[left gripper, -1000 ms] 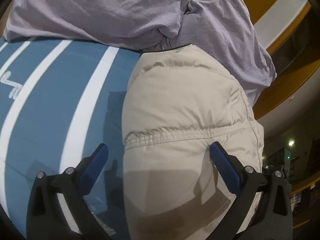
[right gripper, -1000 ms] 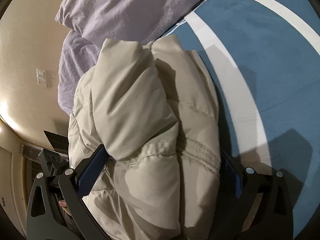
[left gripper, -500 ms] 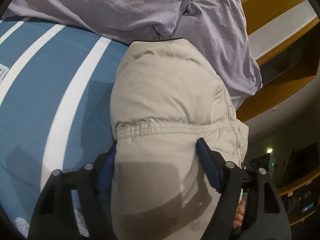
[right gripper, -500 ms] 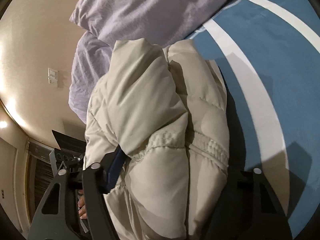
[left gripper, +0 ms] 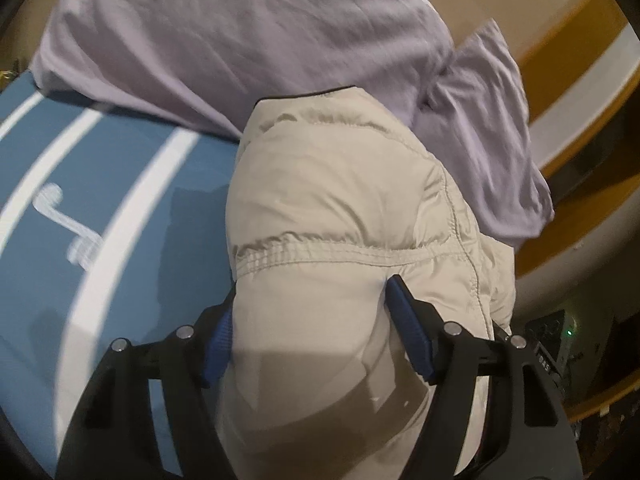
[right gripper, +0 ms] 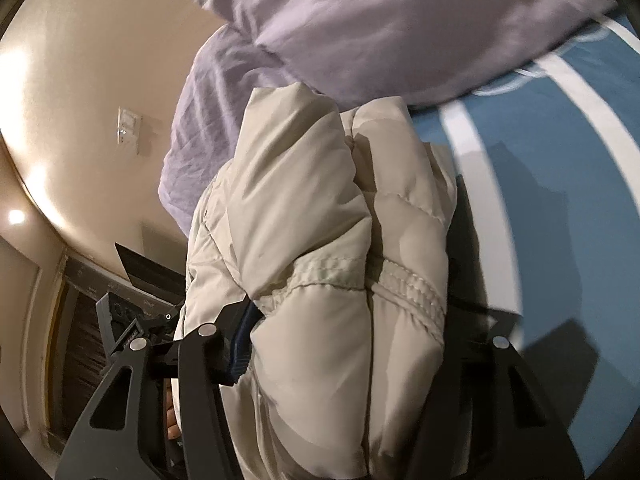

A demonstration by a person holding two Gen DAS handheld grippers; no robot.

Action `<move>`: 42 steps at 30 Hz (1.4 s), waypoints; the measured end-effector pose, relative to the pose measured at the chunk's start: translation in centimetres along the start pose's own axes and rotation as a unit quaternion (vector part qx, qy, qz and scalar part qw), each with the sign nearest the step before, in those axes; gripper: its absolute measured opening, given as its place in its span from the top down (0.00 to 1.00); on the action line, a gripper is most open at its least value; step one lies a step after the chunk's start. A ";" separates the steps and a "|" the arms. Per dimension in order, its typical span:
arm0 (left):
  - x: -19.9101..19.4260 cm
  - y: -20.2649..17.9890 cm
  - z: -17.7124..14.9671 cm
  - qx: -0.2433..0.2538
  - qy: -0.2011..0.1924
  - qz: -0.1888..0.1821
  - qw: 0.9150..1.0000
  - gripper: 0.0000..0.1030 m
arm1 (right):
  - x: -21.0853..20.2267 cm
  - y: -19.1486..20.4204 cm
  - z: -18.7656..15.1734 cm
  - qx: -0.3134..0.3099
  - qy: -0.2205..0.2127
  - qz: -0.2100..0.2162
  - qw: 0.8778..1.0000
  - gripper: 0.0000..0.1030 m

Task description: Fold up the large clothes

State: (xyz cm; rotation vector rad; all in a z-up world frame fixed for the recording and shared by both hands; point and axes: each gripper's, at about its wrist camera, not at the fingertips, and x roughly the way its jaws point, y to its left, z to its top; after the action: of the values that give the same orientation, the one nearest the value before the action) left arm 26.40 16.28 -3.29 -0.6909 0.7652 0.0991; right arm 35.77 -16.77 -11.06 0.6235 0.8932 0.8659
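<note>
A bed covered by a blue bedspread (left gripper: 132, 184) with curved white stripes fills the lower ground. 2 lavender pillows (left gripper: 248, 36) lie at its head. Behind them rises a beige wall (right gripper: 100, 80) with a white switch plate (right gripper: 129, 131) and warm glare from a ceiling lamp (right gripper: 16, 217). In the left wrist view, mustard-yellow wooden trim (left gripper: 576, 28) crosses the wall.

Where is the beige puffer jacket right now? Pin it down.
The beige puffer jacket fills the middle of both wrist views, bunched between the left gripper and right gripper, over the blue striped bedspread, touching the lilac pillows.
</note>
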 end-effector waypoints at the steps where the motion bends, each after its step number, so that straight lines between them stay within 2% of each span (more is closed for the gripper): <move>1: 0.0 0.5 0.4 0.001 -0.006 0.010 1.000 0.33 | 0.4 0.1 -0.1 -0.004 -0.002 0.000 1.000 0.46; 4: 0.6 1.0 0.7 0.012 -0.018 0.040 0.999 0.33 | 2.0 -0.4 -0.8 -0.008 -0.008 -0.010 1.000 0.44; 6: 0.8 1.0 0.4 0.023 -0.029 0.040 0.999 0.32 | 2.2 -0.9 -1.3 -0.006 -0.017 -0.015 1.000 0.40; 9: 0.4 0.3 -0.2 0.053 -0.044 0.054 0.996 0.29 | 1.6 -1.9 -1.4 0.006 -0.005 -0.025 1.000 0.32; 11: -0.1 -0.5 -0.5 0.074 -0.059 0.079 0.992 0.28 | 0.3 -1.9 -1.2 0.002 0.001 -0.044 0.999 0.31; 13: -0.4 -1.5 -0.5 0.095 -0.076 0.105 0.987 0.28 | -0.9 -1.2 -0.9 -0.012 -0.013 -0.069 0.997 0.30; 16: -1.2 -2.9 -0.6 0.120 -0.105 0.130 0.979 0.28 | -3.9 0.2 -0.3 -0.050 -0.060 -0.125 0.989 0.30; 20: -1.2 -4.8 -0.2 0.133 -0.123 0.149 0.972 0.27 | -4.7 3.6 0.6 -0.104 -0.084 -0.168 0.977 0.30; 27: -0.5 -6.6 0.7 0.154 -0.144 0.189 0.959 0.23 | -1.4 9.7 0.4 -0.222 -0.101 -0.211 0.947 0.30; 34: 1.0 -6.7 1.1 0.176 -0.140 0.216 0.950 0.20 | 2.6 12.1 0.8 -0.272 -0.116 -0.241 0.925 0.35; 39: 2.8 -5.9 0.6 0.180 -0.126 0.218 0.951 0.18 | 4.2 12.2 1.7 -0.277 -0.140 -0.260 0.914 0.35; 42: 3.2 -5.7 0.4 0.183 -0.127 0.210 0.952 0.17 | 5.6 11.1 1.9 -0.283 -0.131 -0.283 0.907 0.36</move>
State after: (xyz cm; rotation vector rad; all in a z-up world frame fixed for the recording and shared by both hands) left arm 30.80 11.63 -2.14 -0.1494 0.6486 0.4160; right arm 35.12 -6.52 -3.82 -0.0431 0.4922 0.4552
